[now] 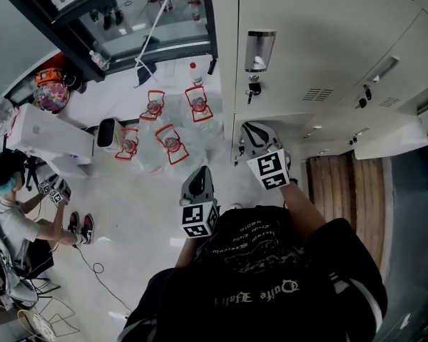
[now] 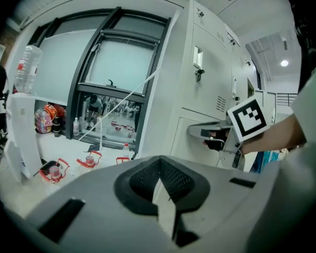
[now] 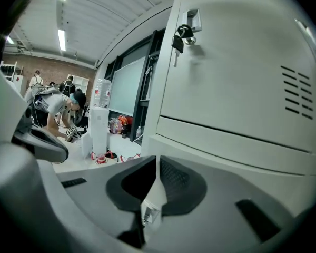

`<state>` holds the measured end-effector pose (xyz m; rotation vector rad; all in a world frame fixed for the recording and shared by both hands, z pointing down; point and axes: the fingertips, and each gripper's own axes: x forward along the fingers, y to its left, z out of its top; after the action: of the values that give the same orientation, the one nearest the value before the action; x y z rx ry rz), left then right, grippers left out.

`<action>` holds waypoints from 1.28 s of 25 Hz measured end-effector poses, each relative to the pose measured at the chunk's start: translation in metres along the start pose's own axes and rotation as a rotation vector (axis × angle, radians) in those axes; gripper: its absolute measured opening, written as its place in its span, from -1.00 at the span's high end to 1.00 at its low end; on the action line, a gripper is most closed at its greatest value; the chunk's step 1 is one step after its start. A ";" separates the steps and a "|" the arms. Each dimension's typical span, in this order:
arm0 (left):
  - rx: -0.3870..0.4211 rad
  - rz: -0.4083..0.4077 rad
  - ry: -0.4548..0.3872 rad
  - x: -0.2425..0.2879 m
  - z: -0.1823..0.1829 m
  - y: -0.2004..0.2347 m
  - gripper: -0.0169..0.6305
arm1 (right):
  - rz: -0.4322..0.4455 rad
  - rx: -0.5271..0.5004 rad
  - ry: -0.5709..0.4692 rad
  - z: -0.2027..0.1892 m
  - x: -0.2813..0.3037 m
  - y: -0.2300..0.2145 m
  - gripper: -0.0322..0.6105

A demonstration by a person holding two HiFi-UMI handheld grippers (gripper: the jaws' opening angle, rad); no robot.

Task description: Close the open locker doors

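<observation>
The right claw [image 1: 253,135] is at the white lockers [image 1: 307,48], perhaps touching a door edge, the left claw [image 1: 198,177] beside it.

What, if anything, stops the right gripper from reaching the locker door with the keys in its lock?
Probably reachable, yes: nothing shows between the right gripper and the locker door; the door stands close ahead, keys higher up.

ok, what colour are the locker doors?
Pale grey locker doors, clearest in the right gripper view.
</observation>
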<state>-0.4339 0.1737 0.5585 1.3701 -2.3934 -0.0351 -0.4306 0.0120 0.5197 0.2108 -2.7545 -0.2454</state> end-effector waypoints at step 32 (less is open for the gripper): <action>0.078 -0.391 0.109 0.037 -0.013 -0.152 0.92 | -0.299 0.309 -0.049 -0.023 -0.176 -0.088 0.53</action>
<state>-0.3207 0.0655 0.5506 1.8078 -2.0269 0.0282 -0.2500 -0.0460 0.4625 0.7073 -2.7891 0.1033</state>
